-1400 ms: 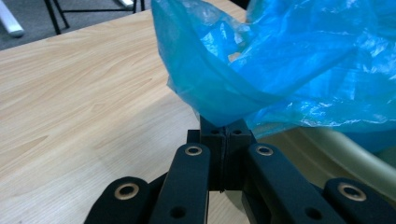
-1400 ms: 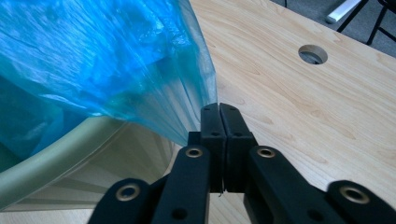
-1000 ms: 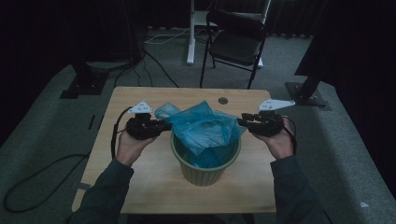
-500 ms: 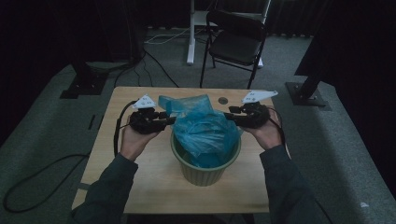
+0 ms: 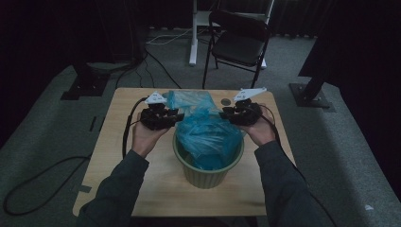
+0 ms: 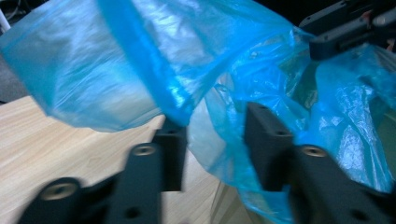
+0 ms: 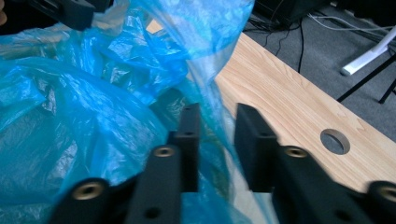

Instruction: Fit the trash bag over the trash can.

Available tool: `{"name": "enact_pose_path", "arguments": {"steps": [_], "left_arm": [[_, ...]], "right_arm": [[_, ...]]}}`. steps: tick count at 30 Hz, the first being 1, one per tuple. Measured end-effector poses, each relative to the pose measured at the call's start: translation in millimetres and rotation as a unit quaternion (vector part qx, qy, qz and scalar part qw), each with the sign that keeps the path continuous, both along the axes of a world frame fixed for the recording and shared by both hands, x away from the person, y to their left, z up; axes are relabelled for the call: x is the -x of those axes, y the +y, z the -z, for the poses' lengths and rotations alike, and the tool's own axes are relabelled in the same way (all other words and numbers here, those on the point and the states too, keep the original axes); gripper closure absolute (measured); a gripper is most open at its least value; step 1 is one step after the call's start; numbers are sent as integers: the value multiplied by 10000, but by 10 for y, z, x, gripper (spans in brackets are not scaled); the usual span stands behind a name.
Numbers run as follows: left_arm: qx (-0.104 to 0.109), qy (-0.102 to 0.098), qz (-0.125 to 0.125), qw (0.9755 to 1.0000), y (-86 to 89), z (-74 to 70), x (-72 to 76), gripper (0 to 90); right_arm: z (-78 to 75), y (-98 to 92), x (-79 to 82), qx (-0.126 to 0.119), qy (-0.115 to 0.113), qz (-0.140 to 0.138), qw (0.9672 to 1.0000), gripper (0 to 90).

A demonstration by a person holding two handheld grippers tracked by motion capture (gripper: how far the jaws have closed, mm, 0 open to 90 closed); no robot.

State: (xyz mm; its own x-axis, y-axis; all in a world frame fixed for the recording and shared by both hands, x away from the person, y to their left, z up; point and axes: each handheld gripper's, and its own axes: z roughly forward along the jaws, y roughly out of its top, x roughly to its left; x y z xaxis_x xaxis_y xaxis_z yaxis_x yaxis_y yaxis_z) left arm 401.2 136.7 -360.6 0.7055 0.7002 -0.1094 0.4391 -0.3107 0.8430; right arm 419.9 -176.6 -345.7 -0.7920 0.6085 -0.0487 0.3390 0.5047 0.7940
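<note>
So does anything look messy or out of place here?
The blue plastic bag looks untidy: it sits bunched and crumpled in the green bin, not folded over the rim, with one flap sticking up toward the table's far edge. Nothing is spilled or damaged.

place: dark recording studio | evidence: black curtains, stand bases [image 5: 313, 96], floor cables [image 5: 42, 182]

Dim room in the high view, dark all around, only the counter [image 5: 142, 189] catching soft overhead light. Up close, the blue bag [image 6: 140, 70] shines with glare, and the tongs' black jaws smear with blur at the bottom.
</note>
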Motion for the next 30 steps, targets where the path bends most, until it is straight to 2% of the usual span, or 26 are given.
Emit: {"name": "enact_pose_path", "arguments": {"steps": [2,4,9,13,18,22,24,30], "left_arm": [[39,55,-12,10000,9,18,-19,828],[15,71,-62,10000,25,27,-23,890],[23,99,-176,9998,106,43,-18,896],[22,211,-240,9995,205,97,10,896],[64,316,-260,9991,338,176,93,895],[176,409,-289,9986,463,236,196,895],[213,521,-282,9980,522,279,236,894],[144,670,-186,9975,568,376,351,892]], "right_arm": [[2,-16,-28,37,38,134,9999,858],[7,-51,-59,47,94,277,9996,892],[56,-136,-109,108,201,519,9984,898],[152,-241,-137,102,408,718,9965,898],[242,-339,-76,73,551,707,9959,897],[272,-417,22,62,577,683,9960,894],[271,-459,73,44,588,659,9961,891],[289,-535,211,82,672,434,9968,878]]}}
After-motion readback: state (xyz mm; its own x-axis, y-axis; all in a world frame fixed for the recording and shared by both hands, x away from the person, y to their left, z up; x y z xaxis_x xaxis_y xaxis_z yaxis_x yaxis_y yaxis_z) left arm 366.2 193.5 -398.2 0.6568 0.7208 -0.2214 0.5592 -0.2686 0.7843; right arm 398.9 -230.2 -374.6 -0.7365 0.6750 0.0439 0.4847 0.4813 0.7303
